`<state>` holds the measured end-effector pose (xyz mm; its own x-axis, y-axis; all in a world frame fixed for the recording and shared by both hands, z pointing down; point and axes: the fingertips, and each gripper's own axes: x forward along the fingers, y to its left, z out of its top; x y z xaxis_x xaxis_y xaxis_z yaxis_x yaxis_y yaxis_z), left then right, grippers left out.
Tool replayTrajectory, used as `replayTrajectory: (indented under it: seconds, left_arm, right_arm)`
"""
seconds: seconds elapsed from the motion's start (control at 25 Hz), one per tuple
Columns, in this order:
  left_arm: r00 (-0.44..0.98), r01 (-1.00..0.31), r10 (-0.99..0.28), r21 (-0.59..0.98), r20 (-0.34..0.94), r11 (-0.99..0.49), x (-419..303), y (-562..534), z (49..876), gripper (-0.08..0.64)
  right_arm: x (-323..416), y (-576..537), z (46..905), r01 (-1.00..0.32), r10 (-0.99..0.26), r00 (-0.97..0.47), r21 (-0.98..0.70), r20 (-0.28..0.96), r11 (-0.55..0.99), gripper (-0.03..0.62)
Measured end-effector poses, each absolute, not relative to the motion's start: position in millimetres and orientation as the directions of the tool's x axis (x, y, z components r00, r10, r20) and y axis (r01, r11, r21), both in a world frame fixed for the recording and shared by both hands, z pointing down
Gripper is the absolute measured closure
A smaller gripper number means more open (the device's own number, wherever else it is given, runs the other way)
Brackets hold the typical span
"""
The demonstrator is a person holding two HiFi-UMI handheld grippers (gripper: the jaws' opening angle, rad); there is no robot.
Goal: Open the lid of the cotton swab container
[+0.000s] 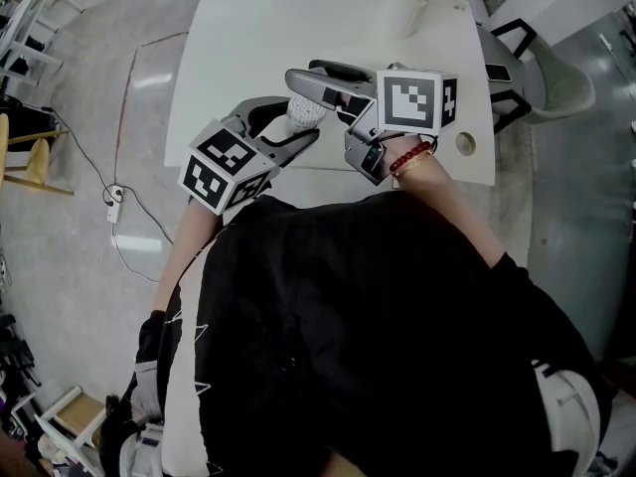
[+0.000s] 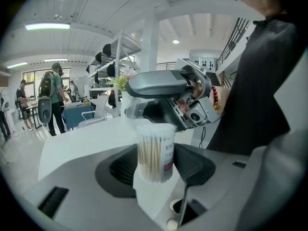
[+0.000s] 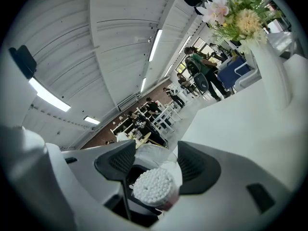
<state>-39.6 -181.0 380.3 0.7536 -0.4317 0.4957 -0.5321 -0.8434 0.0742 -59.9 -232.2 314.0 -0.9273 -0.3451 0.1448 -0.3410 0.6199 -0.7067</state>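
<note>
Above the table (image 1: 258,28) edge, left gripper (image 2: 155,165) clamps cotton swab container (image 2: 155,153) steady while right gripper (image 3: 156,172) pinches freed lid (image 3: 161,154).

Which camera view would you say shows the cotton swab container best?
Left gripper view: the container stands side-on between the jaws, sticks and label visible. Right gripper view shows only swab tips; head view, just its top.

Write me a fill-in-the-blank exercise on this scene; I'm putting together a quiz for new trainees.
1. The left gripper grips a container packed with cotton ___.
2. The right gripper holds the clear ___, already lifted off that container.
3. The vase on the white table holds ___.

Missing words: swabs; lid; flowers.
</note>
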Motion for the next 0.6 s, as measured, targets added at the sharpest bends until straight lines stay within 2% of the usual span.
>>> replayTrajectory:
  seconds: [0.6]
  left_arm:
    - [0.816, -0.469, -0.357, 0.159, 0.455, -0.869, -31, -166, 385, 0.314]
  right_arm:
    - [-59, -236, 320, -0.324, -0.357, -0.927, -0.727, 0.115, 0.605, 0.324]
